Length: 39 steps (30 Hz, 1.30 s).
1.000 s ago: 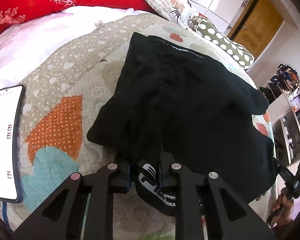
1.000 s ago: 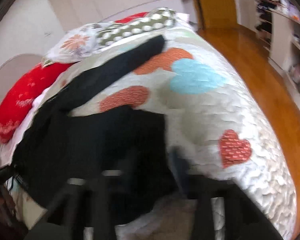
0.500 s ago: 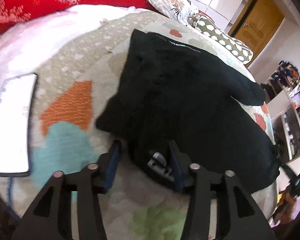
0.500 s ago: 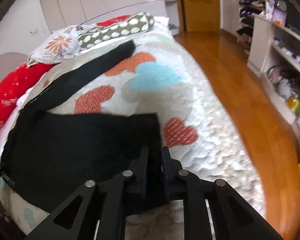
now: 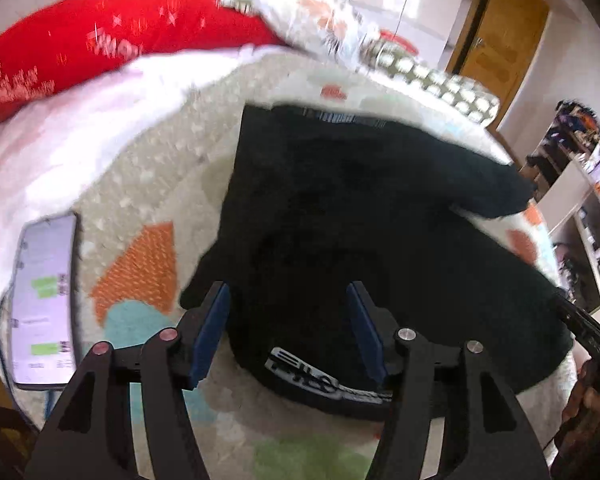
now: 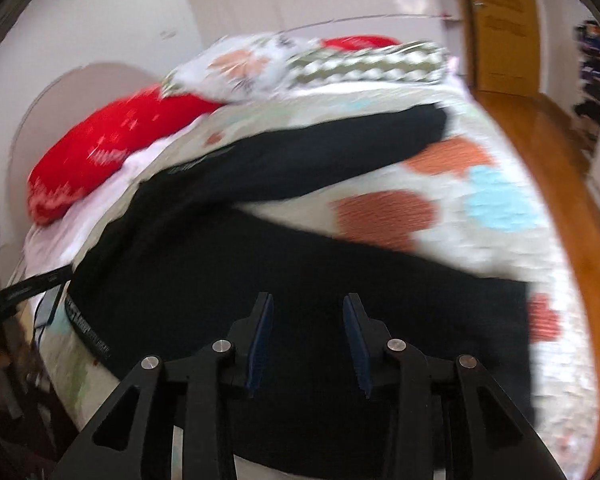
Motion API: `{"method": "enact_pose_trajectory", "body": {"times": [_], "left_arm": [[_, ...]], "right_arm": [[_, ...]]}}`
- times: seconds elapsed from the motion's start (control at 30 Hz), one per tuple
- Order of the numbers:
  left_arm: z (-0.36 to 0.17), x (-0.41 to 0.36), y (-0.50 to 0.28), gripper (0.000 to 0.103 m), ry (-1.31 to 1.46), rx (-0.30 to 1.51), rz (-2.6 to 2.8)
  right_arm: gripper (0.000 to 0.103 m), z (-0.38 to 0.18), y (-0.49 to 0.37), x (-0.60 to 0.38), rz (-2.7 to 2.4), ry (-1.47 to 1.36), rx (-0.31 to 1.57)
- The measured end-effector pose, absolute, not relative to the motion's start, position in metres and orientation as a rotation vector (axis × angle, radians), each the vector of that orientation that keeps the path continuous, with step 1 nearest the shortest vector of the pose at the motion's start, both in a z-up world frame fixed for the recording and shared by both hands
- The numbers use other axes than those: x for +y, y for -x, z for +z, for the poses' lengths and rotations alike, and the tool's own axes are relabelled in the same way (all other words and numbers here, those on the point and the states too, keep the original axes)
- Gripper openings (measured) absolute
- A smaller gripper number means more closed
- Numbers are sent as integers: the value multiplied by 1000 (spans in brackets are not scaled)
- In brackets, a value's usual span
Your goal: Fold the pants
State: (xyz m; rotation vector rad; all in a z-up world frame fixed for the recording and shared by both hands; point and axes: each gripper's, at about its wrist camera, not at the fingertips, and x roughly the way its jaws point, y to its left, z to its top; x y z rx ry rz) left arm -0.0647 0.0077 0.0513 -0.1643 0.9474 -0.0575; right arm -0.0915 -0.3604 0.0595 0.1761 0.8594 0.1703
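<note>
Black pants (image 5: 372, 240) flat on quilt (image 5: 140, 184), legs stretching away from waistband (image 5: 324, 380). Left gripper (image 5: 288, 320), right gripper (image 6: 308, 328) jaws just opening, parted, holding nothing.

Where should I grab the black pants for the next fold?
Probably the far leg's cuff, the end that lies apart from the near leg on the quilt. Come from the door side, along the leg: that end is free, with quilt around it.

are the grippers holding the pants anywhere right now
No. Both the left hand-held gripper and right hand-held gripper have just opened; the black pants lie released.
</note>
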Motion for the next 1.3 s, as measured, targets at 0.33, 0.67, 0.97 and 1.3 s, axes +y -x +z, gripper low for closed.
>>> {"method": "enact_pose_trajectory", "body": {"times": [0.33,0.67,0.97,1.3], "left_arm": [[29,14,52,67,134,962,-9],[43,12,46,69,138,947,-15],[54,2,34,77,126,933,-49],[76,-8,-31,83,85,932,-198]], "right_arm": [[47,31,63,-317,253,-82,948],[50,41,49,-318,254,-83,932],[57,46,34,-317,270,-79,920],[74,82,-54,-325,280,100,851]]}}
